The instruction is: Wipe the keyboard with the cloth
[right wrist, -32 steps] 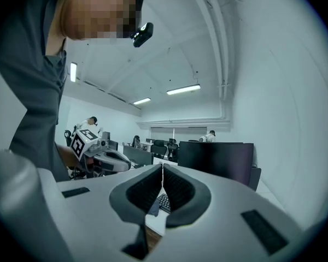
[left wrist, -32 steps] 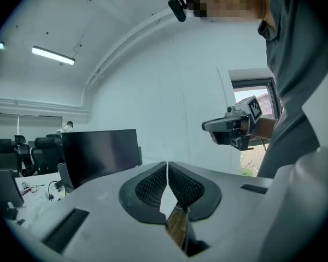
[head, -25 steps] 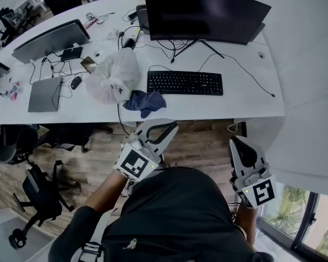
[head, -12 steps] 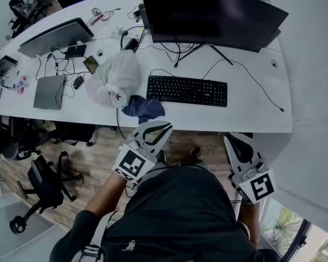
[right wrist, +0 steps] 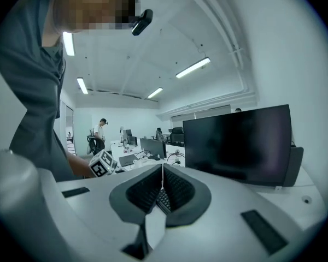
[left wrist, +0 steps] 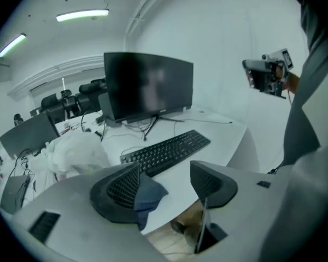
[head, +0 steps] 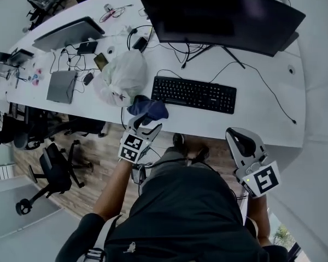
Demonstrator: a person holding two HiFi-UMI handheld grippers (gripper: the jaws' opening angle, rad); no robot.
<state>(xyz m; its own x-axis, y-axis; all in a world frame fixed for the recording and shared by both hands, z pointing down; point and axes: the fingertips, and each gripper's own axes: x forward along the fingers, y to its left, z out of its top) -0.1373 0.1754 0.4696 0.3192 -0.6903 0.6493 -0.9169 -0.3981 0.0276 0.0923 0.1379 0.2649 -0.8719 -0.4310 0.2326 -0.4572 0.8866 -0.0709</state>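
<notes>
Holds left gripper [head: 147, 129] low at the front edge of desk [head: 257, 119], tipped down toward cloth [head: 147, 108]. Jaws wide apart, just now opening, with nothing pressed between the pads. Along those jaws, shows a dark blue fold of cloth against the inner face of the left-hand jaw; hard to say whether touching it or only lying behind it. Other jaw clear, with bare desk top and wood floor [head: 98, 146] in the gap.

Cloth crumpled at the desk's front edge, just in front of white bag [head: 123, 72]. Sits near the left end of keyboard [head: 194, 94], apart from the keys. Keyboard black, flat, roughly parallel to the front edge, below dark monitor [head: 224, 15]. Closed grey laptop [head: 62, 86] farther left, among cables.

Holds right gripper [head: 241, 141] off the desk's front, over to the right, well apart from cloth and keyboard. Jaws pressed together, pads meeting along a thin line, nothing held. Points roughly level toward monitor, as seen from the right gripper view.
</notes>
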